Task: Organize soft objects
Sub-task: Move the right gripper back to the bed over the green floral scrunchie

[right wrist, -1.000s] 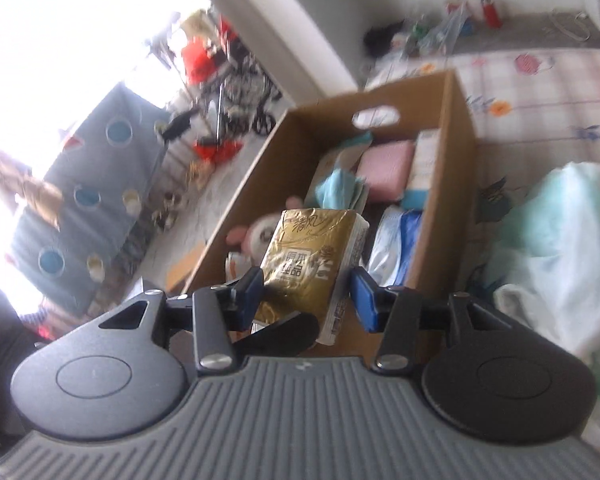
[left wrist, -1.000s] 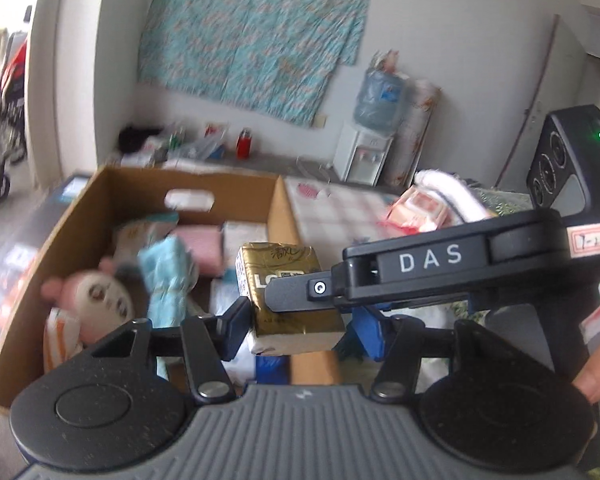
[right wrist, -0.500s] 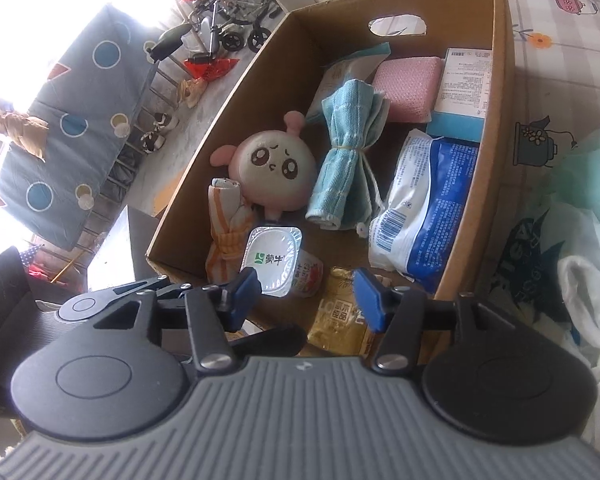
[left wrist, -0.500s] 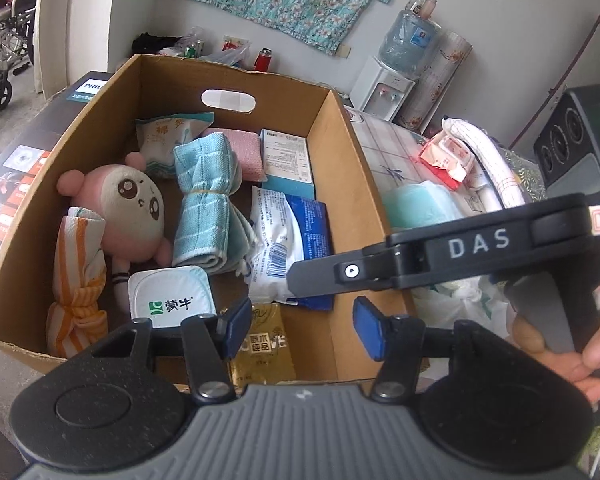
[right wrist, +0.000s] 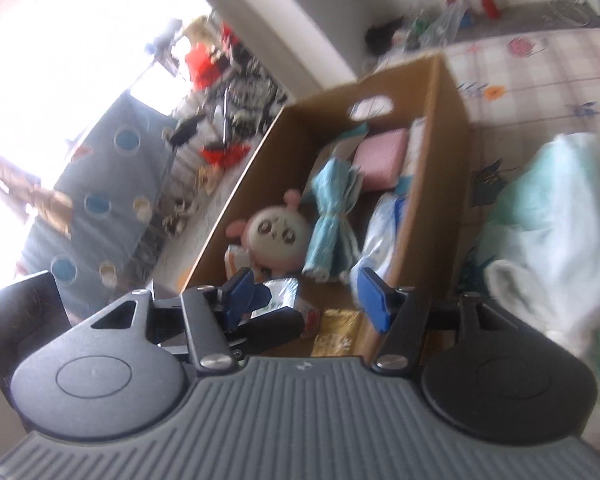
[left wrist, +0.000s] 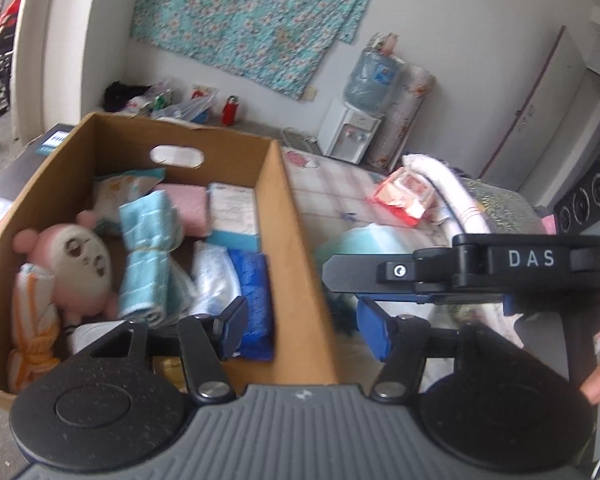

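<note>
Below the spread, empty fingers of the right gripper, the gold tissue pack lies at the near end of the cardboard box. Just beyond sit the pink plush and rolled blue towel. Over the box's right wall, the left gripper is likewise parted, holding nothing.
</note>
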Available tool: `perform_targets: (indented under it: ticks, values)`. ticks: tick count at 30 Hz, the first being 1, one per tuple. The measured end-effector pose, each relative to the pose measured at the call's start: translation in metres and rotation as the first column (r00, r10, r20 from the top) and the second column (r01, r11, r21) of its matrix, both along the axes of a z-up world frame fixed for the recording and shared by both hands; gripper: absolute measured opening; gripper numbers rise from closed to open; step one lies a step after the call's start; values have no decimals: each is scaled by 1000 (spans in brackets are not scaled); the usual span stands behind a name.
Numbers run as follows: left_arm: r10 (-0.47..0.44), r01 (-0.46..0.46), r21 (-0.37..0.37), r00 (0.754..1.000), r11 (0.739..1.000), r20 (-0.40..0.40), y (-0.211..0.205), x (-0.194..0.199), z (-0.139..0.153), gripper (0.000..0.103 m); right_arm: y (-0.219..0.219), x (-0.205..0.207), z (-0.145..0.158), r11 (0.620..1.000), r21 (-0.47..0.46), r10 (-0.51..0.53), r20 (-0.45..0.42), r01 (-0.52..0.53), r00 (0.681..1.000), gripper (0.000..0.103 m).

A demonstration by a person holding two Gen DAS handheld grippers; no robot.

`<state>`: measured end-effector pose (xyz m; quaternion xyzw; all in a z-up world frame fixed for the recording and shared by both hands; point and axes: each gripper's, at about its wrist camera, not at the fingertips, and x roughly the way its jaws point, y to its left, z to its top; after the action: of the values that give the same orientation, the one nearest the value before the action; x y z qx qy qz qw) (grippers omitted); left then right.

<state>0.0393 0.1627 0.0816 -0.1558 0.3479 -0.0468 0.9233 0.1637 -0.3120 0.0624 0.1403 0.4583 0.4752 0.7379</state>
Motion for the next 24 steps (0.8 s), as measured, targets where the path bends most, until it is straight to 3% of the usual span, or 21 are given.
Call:
perform_targets:
  ticks: [5, 12, 19, 24]
  values:
    - [-97, 96, 24, 994, 995, 41, -41, 17, 5, 63, -64, 6, 0, 984, 21, -180, 41, 179, 983, 58]
    - [-206, 204, 52, 978, 978, 39, -106, 46, -5, 63, -154, 21, -18, 923, 32, -383, 19, 383, 923, 58]
    - [-297, 287, 153, 954, 946, 45, -176, 65, -25, 63, -216, 38, -51, 868, 3, -496, -13, 496, 868, 59]
    - [-348, 342, 158, 937, 926, 12, -211, 81, -47, 62, -248, 61, -74, 831, -44, -554, 18, 554, 832, 59]
